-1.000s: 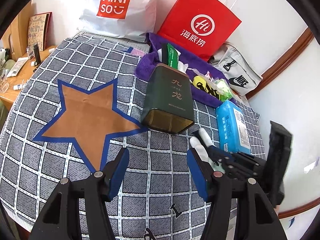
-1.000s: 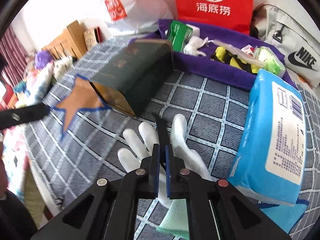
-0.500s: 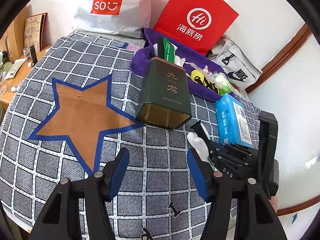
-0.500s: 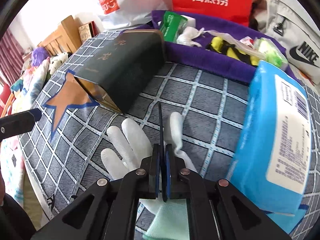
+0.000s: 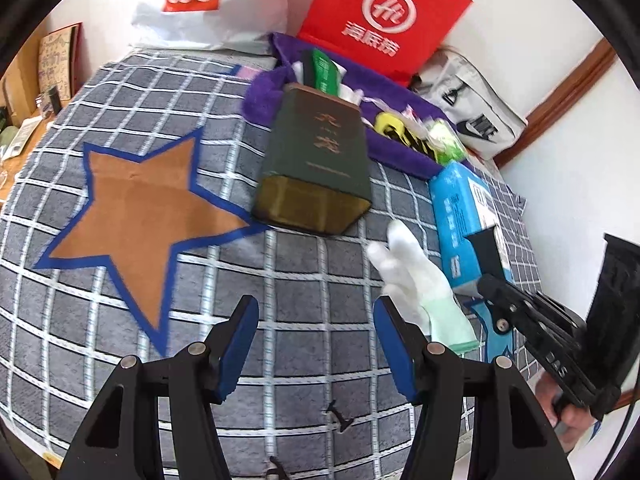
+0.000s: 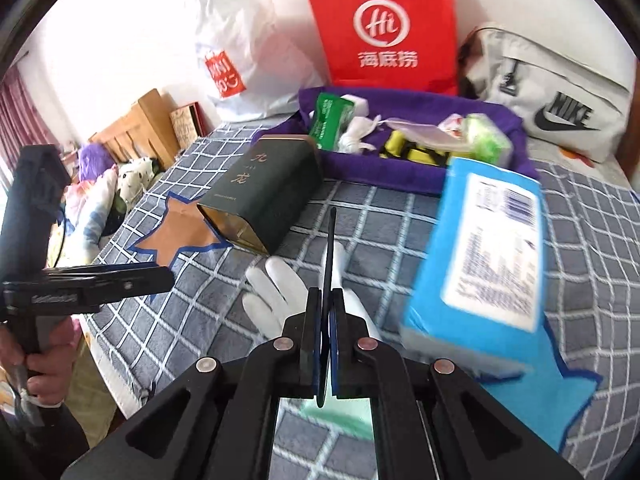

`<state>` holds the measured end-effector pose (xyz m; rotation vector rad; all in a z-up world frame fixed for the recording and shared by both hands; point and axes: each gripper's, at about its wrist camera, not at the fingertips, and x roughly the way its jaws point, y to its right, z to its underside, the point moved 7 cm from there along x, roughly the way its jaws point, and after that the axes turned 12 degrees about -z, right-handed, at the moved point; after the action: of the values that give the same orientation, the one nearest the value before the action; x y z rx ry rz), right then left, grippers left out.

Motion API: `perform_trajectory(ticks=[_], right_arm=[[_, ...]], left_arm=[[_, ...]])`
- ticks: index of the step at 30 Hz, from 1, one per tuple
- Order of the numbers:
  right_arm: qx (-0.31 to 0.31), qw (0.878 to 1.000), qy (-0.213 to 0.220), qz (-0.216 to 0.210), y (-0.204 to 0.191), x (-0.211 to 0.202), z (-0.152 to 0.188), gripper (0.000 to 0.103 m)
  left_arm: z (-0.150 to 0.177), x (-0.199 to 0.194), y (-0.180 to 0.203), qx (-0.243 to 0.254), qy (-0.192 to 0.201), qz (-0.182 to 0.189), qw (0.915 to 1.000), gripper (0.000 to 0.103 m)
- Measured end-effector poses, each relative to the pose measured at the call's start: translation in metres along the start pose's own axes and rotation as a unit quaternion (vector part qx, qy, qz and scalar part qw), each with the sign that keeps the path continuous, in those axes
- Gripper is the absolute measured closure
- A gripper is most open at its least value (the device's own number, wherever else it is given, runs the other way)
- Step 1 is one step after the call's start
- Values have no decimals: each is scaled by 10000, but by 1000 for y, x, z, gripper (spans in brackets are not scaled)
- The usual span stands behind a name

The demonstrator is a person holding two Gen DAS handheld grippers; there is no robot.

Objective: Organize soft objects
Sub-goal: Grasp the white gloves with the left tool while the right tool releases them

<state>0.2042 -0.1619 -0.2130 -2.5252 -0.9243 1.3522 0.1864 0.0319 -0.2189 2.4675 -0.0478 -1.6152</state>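
Observation:
A white glove (image 5: 416,280) with a pale green cuff lies flat on the checked bedspread (image 5: 280,288), just right of my left gripper (image 5: 316,308). That gripper stands open with nothing between its blue pads. My right gripper (image 6: 325,294) hovers over the glove (image 6: 280,292), shut on a thin black strip (image 6: 330,248) that sticks out past its tips. In the left wrist view the right gripper (image 5: 486,284) comes in from the right, beside the glove's cuff. A blue tissue pack (image 6: 484,256) lies right of the glove.
A dark green tin (image 5: 316,176) lies on its side behind the glove. A purple tray (image 6: 400,176) with several small soft items sits at the back, in front of a red paper bag (image 6: 384,28), a white plastic bag (image 5: 208,0) and a grey bag (image 6: 560,92). A hand (image 6: 44,376) holds the left gripper (image 6: 160,276).
The right gripper has drawn back to the right and lifted, so the glove now shows whole in the left wrist view. The left gripper has edged forward a little, still open.

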Motion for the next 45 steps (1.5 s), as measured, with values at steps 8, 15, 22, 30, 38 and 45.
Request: perform_trajectory(ticks=[8,15,22,30,38,45], right_arm=[[217,9991,54,369,42,-37,50,99],[674,9968,107,406,77,-46,81,99],[843,9958,-11,357,94,-35,98,99],[903,9957,145,148,98,-30,97,99],[900,9957,165,148,98,-30,97,99],[1006,9944,202,237,99,-30,97,99]], left_arm=[[9,17,53,412,-120,145,9990,45],[8,38,98,817,-184,-14,9965,39],[12,63,122,1019,-316,-228,9940,32],[21,78,148,1590,-131,-726,9845,22],[23,78,153,1651,69,-965,9815,30],[26,68,138,1488,19,-755,9860,61]])
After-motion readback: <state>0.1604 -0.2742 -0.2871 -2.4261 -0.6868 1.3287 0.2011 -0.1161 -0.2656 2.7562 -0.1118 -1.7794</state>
